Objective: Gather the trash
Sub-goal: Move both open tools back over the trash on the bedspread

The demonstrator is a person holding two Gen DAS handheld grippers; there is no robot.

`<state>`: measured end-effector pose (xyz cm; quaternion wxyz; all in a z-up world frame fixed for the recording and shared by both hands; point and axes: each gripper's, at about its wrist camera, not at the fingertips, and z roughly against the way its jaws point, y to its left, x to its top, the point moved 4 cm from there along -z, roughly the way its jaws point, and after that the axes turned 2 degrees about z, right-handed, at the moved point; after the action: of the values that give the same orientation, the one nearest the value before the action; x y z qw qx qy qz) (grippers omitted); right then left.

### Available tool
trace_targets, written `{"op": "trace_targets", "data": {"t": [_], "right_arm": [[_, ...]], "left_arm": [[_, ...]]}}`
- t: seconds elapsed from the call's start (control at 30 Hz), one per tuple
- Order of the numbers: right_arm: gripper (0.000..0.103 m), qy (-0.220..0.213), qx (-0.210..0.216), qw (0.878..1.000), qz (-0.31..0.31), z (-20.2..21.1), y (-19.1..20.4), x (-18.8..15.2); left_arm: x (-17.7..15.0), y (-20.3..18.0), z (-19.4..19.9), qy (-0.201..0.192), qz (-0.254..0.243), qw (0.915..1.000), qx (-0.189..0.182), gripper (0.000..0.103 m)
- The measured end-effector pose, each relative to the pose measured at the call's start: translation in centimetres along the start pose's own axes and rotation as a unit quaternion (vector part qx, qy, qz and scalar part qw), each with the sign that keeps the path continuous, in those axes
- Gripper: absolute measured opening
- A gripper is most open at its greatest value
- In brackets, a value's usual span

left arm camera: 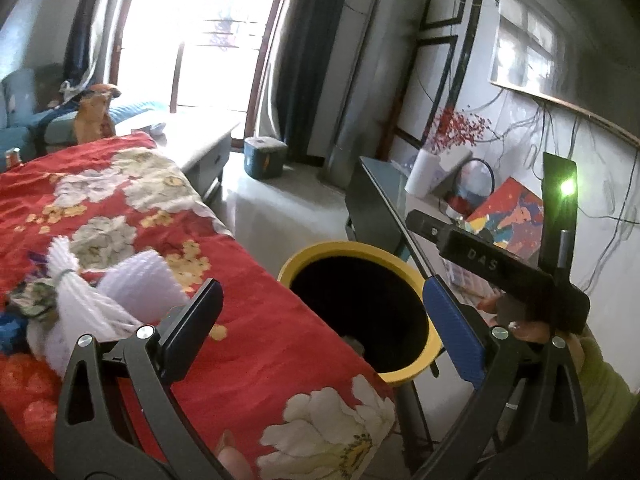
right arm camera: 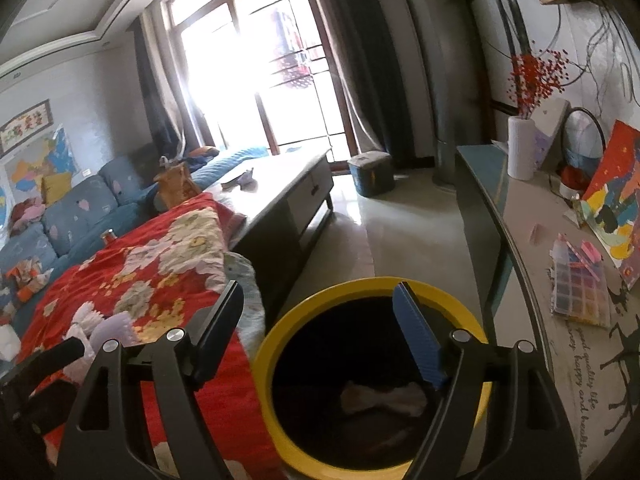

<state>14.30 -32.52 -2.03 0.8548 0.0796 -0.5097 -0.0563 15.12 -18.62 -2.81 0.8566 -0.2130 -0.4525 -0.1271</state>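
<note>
Two grippers were in view, both with jaws spread wide and holding nothing. The right gripper point(right arm camera: 316, 316) hung directly over the round yellow-rimmed bin with a black interior point(right arm camera: 472, 316), and a pale crumpled piece of trash point(right arm camera: 384, 398) lay at the bin's bottom. The left gripper point(left arm camera: 324, 316) was positioned over the edge of the red floral cloth point(left arm camera: 256, 340), with the same bin point(left arm camera: 308, 254) just beside that edge. Remaining trash, a bundle of white foam netting tied at the neck point(left arm camera: 80, 304) with dark and patterned scraps beside it, sat on the cloth to the left of the left gripper, apart from its fingers.

Risks noted: the netting looked light and springy, so a shallow pinch could slip off it or take only one lobe. The bin stood below the cloth's edge; an early release could drop material onto the floor.
</note>
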Motion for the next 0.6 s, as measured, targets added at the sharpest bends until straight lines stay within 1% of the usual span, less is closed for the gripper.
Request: {"op": "trace_targets", "data": {"t": [0.33,0.6], "right_arm": [[0.075,-0.004,0.039,0.999,0.02,1.1,3.4,0.3],[0.076,-0.003,0.072,0.997,0.036,1.7,6.6,0.2]], "left_arm": [[0.7,2.1,2.8,-0.03,0.017,0.9991,0.023,0.092],[1.1,4.7,5.1,-0.052,0.04,0.9968,0.046,0.092]]}}
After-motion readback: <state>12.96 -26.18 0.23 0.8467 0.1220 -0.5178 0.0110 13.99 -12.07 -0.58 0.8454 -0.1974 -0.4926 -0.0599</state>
